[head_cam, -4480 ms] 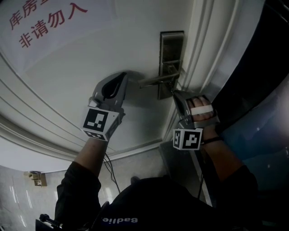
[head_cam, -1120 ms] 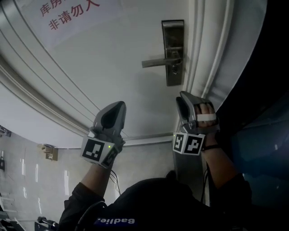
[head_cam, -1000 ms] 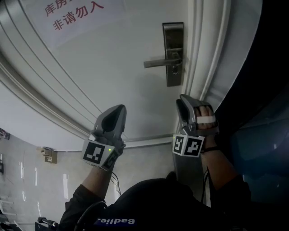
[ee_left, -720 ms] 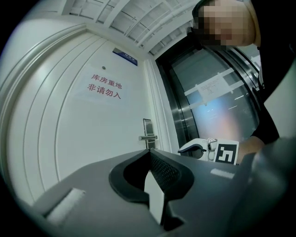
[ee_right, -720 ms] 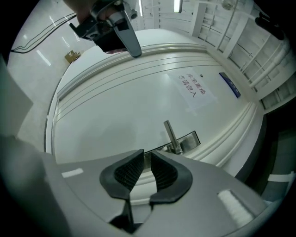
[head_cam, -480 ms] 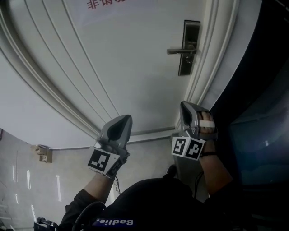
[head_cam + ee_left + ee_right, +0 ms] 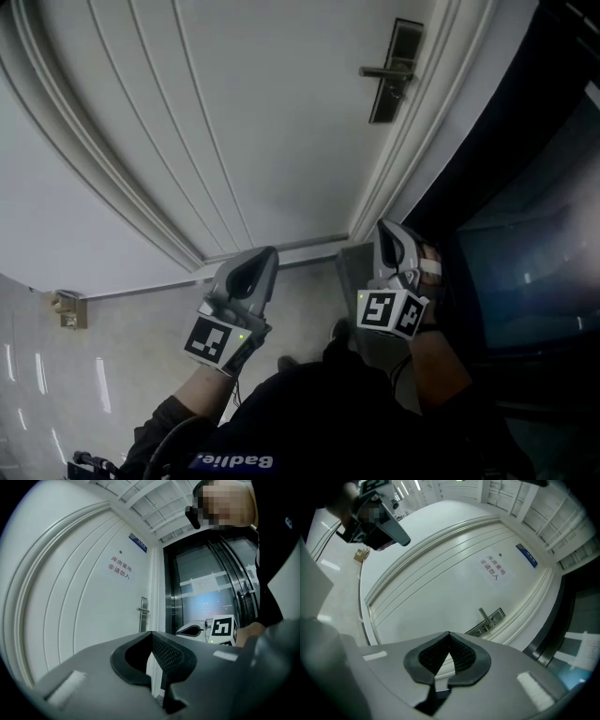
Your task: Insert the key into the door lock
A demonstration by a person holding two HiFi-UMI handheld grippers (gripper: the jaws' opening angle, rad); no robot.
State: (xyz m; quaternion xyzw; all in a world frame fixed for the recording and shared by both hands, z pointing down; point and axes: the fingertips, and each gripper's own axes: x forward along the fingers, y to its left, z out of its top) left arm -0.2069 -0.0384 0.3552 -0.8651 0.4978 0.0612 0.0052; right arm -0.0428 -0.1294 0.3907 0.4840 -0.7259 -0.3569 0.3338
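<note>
White door (image 7: 244, 122), door lock (image 7: 397, 82); left hand-held gripper (image 7: 268, 252), right hand-held gripper (image 7: 383, 227), both pressed together

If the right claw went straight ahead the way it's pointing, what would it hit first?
Probably the white door panel, just beside the lever handle; nothing nearer shows in that line, though depth is unclear.
</note>
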